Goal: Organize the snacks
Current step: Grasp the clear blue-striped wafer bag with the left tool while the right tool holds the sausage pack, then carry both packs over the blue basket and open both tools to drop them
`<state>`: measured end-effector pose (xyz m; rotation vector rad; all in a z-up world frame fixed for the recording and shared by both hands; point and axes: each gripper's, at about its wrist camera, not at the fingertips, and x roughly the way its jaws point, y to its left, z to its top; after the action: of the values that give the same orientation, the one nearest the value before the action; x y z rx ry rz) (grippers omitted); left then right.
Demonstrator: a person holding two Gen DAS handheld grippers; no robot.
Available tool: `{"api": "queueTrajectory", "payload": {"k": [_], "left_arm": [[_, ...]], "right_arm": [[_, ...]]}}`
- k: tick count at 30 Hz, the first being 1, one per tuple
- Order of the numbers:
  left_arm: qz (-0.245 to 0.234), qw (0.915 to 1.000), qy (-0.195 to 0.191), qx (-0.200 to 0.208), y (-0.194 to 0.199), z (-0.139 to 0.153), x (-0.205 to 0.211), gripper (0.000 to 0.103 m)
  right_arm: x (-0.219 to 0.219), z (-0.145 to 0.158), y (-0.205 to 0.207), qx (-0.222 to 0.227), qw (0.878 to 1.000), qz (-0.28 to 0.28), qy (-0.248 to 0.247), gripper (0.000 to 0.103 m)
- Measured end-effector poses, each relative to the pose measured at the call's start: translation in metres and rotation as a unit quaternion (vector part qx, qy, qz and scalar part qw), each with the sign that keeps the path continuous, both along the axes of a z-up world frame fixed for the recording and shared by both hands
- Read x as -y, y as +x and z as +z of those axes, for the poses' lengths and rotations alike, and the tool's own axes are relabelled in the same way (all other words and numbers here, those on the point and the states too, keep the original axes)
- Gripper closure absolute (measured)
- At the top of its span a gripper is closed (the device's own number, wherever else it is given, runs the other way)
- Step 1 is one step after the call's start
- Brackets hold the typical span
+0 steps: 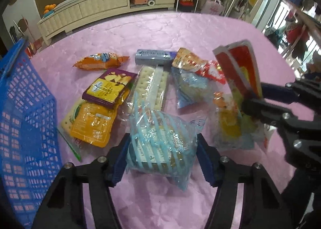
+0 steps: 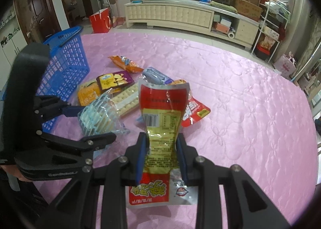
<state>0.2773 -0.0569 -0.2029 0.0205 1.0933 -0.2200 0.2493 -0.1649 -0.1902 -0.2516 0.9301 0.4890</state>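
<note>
The left claw [image 1: 163, 160] is set astride a clear packet with pale blue stripes [image 1: 160, 138], both pads against its sides. The right claw [image 2: 162, 158] is clamped on a red and yellow pouch [image 2: 162, 114], which is held upright above the pink cloth of the table [image 2: 250, 108]. Beyond the claws, the other snacks are crowded together: a cracker sleeve [image 1: 150, 86], a purple packet [image 1: 108, 88], an orange packet [image 1: 100, 60]. A blue basket [image 1: 24, 118] is stood at the left edge. To the right, a broad stretch of cloth is left bare.
</note>
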Motion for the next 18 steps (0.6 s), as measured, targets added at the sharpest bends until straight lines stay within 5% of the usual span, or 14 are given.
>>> {"api": "queueTrajectory", "payload": {"k": [18], "left_arm": [[0.023,0.9911,-0.01,0.131,-0.081,0.13,-0.044,0.043]], "right_arm": [[-0.024,0.096,-0.064,0.083,0.996,0.018,0.015,0.069]]}}
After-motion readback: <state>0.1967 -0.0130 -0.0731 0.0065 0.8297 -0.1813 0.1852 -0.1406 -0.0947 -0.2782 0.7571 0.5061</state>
